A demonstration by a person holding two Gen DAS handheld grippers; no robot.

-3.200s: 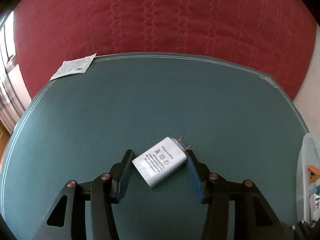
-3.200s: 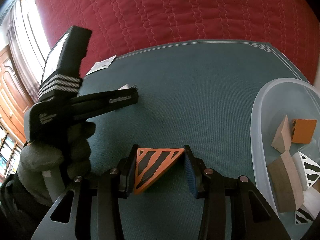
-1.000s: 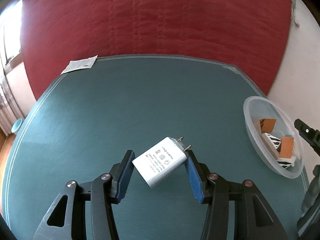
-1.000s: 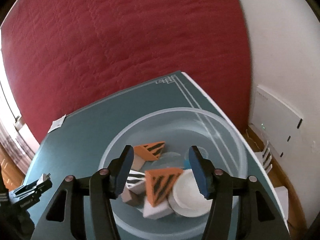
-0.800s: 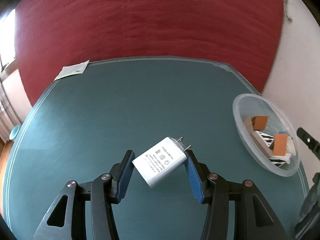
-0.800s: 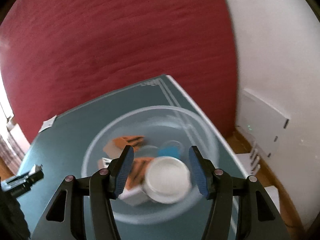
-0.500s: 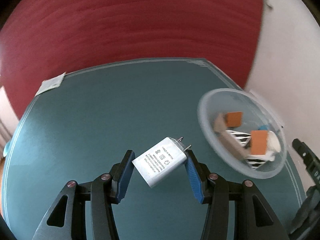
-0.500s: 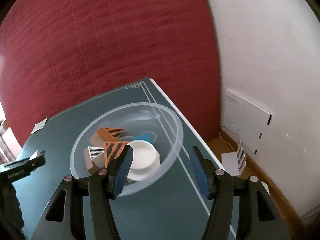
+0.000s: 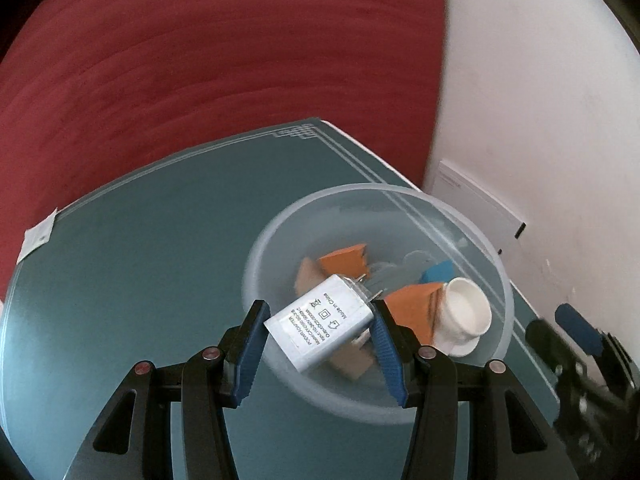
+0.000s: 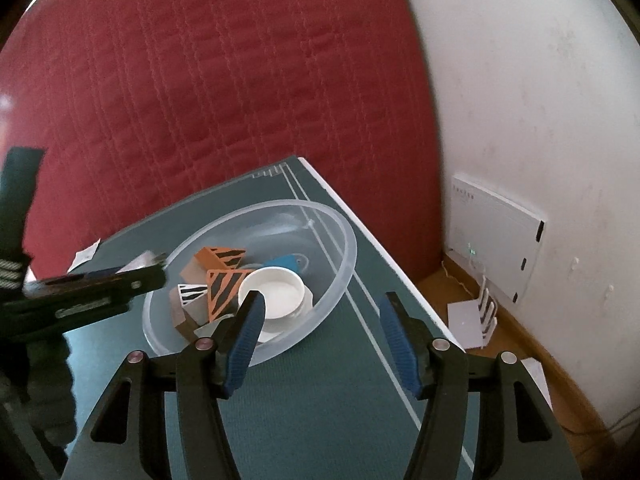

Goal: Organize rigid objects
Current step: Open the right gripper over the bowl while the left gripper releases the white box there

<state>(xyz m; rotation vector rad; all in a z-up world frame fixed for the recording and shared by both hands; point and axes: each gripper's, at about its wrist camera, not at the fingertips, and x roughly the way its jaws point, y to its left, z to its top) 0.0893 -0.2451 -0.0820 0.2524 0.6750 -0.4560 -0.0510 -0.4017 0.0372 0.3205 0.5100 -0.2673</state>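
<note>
I have the left hand-held gripper (image 9: 318, 334) clamped on a white power adapter (image 9: 320, 327), its blue pads pressing both sides of the block, which sits tilted with the printed label facing up and the metal prongs pointing toward the far right. From the left wrist view the adapter hangs above the near-left rim of the clear plastic bowl (image 9: 280, 364), which stands on the green counter (image 9: 140, 248) near its far right corner. Inside the bowl I see orange blocks (image 9: 344, 262), one with black stripes, a tan piece, a blue piece (image 9: 438, 272) and a white round lid (image 9: 466, 312) lying toward the right side. My right hand-held gripper (image 10: 320, 330) has nothing between its fingers; the jaws stand apart over the bare counter, just to the near right of the bowl (image 10: 344, 276), with the left finger overlapping the bowl's near edge in the picture. In the right wrist view the left hand-held gripper (image 10: 154, 270) reaches in from the left at the bowl's left rim, the adapter (image 10: 140, 261) showing only as a pale corner at its tip. A small white paper tag (image 9: 38, 236) lies at the far left edge of the counter. Behind the counter is a red quilted bedspread (image 10: 200, 100), and to the right a white wall with a white box (image 10: 496, 236) mounted low on it.
</note>
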